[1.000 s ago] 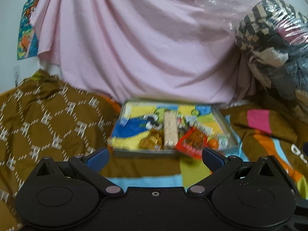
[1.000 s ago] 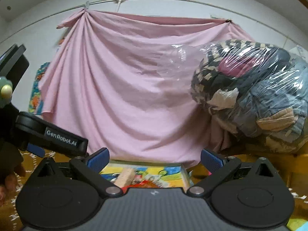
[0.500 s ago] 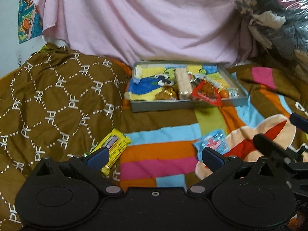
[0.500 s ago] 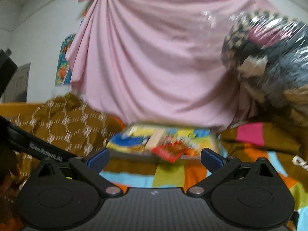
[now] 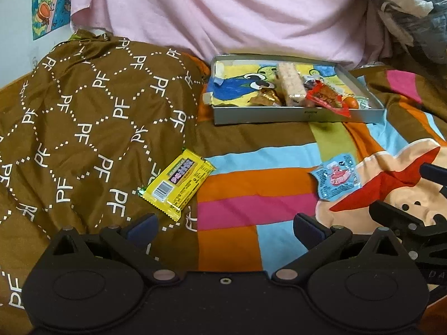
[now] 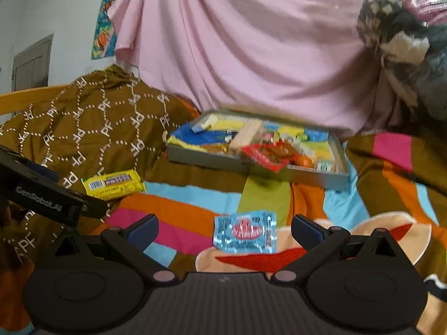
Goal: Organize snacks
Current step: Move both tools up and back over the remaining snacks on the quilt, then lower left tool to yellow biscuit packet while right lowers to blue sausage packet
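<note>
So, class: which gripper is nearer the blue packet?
Right. The right gripper has the blue packet directly ahead, between its open fingers. The left gripper sits further left, closer to the yellow bar, with the packet off to its right.

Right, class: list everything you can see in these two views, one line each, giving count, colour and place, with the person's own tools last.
Tray: one, grey, far end of the blanket, holding several snacks.
Cereal bar: one, pale, in the tray.
Red packet: one, red, hanging over the tray's near edge.
Yellow bar: one, yellow, on the brown cloth's edge, outside the tray.
Blue packet: one, light blue, on the striped blanket, outside the tray.
Brown cloth: one, brown with white letters, left.
Pink sheet: one, pink, hanging behind.
Left gripper: one, black, open, empty.
Right gripper: one, black, open, near the blue packet.
</note>
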